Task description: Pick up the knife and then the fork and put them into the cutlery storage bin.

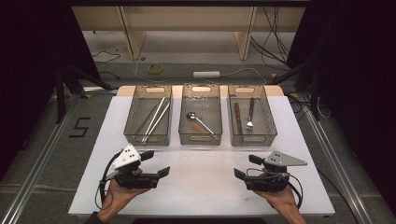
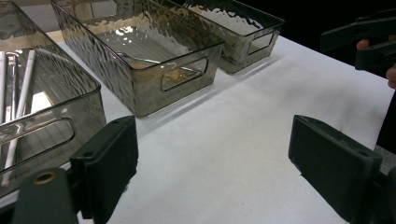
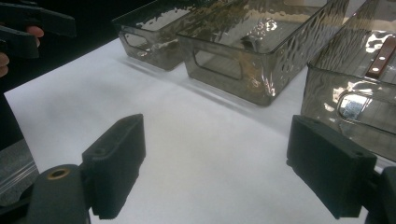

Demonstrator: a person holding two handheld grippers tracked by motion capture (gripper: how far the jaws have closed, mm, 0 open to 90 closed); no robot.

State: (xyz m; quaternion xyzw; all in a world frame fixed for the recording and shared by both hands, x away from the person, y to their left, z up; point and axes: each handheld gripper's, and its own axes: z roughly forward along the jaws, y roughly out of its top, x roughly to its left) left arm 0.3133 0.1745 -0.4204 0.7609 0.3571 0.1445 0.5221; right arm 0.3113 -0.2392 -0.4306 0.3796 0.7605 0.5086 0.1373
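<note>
Three smoky clear bins stand in a row on the white table top. The left bin holds chopsticks, the middle bin a spoon, and the right bin a knife and a fork. My left gripper is held near the front left, open and empty, pointing right. My right gripper is held near the front right, open and empty, pointing left. In the left gripper view the jaws stand wide apart over bare table, with the middle bin ahead.
Beyond the table lie cables, a white power strip and a roll of yellow tape on the floor. Black curtains flank both sides. The person's hands come in at the front edge.
</note>
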